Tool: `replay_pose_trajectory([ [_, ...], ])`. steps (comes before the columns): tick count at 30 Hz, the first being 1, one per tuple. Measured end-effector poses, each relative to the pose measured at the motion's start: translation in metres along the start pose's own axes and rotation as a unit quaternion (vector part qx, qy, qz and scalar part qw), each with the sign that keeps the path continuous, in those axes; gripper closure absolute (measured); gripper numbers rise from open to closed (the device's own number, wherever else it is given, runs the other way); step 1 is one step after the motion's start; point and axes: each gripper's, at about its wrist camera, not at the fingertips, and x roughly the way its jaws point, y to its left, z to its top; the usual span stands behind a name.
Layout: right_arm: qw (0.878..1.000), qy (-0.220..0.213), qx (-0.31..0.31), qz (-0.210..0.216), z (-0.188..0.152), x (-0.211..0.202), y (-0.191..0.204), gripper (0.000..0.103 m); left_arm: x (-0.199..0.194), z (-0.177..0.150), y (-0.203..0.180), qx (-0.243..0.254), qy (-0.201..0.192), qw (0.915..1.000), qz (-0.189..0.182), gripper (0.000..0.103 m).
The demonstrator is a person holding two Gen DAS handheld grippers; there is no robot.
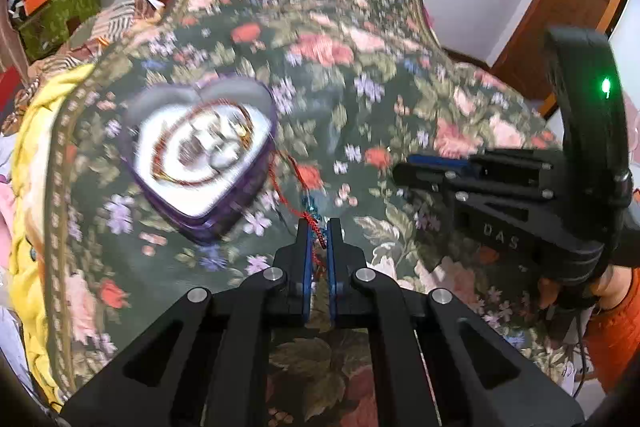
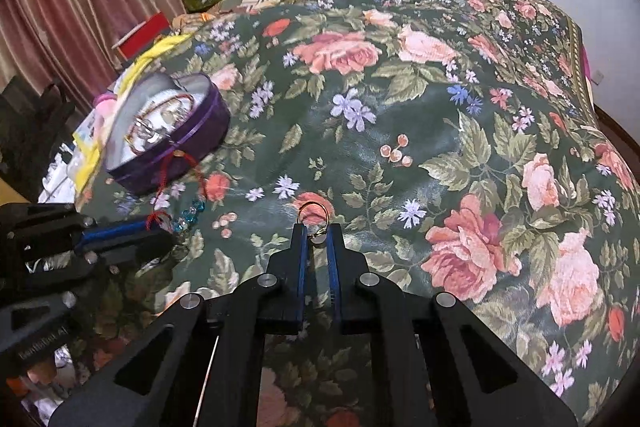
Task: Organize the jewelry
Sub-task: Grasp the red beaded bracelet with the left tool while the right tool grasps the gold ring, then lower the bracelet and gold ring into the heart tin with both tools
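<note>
- Here the left hand-held gripper [image 1: 317, 227] is closed on a red cord [image 1: 310, 217] with blue beads, near the heart-shaped box [image 1: 200, 147] on the bed [image 1: 360, 39].
- The right hand-held gripper [image 2: 318, 229] pinches a gold ring [image 2: 313, 211], just above the floral cover.
- Best, I judge, to carry each piece over the box's middle and let go low, so nothing drapes over the rim.
- The purple box already holds a red string loop and some silvery pieces, blurred.

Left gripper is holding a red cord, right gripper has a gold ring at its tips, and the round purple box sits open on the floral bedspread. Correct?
One error: the purple box is heart-shaped, not round, as the left wrist view shows. The left gripper does hold the red cord, and the gold ring is at the right gripper.
</note>
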Motion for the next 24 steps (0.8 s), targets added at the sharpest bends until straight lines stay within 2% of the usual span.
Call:
replay_pose_trajectory([
  [15,0.996,-0.083,-0.005,0.018,0.025,-0.056,0.022,0.095,-0.073,0.030,0.015,-0.004,-0.097,0.9952,0.008,0.098],
  [24,0.993,-0.107,-0.014,0.039,0.042,-0.064,0.040,0.094,-0.084,0.042,0.042,-0.031,-0.117,0.9927,0.003,0.098],
])
